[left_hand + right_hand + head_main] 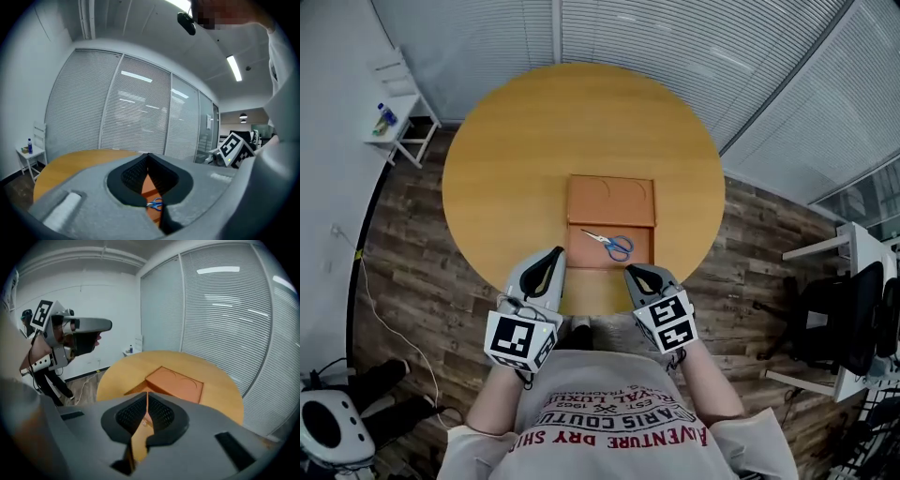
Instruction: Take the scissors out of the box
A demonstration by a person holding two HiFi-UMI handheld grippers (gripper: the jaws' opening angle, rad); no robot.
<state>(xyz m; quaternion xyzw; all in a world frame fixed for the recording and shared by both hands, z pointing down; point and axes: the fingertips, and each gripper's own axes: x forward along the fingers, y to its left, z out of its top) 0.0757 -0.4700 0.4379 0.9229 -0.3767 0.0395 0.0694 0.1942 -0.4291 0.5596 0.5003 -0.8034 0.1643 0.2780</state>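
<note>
Blue-handled scissors [610,244] lie inside the open orange box [610,200] on the round wooden table [506,141]. Your left gripper [555,254] and right gripper [634,273] both have jaws together, holding nothing, near the box at the table's near edge.

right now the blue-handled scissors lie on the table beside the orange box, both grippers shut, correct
No: the blue-handled scissors lie inside the orange box, as the head view shows. Left gripper and right gripper are shut.
</note>
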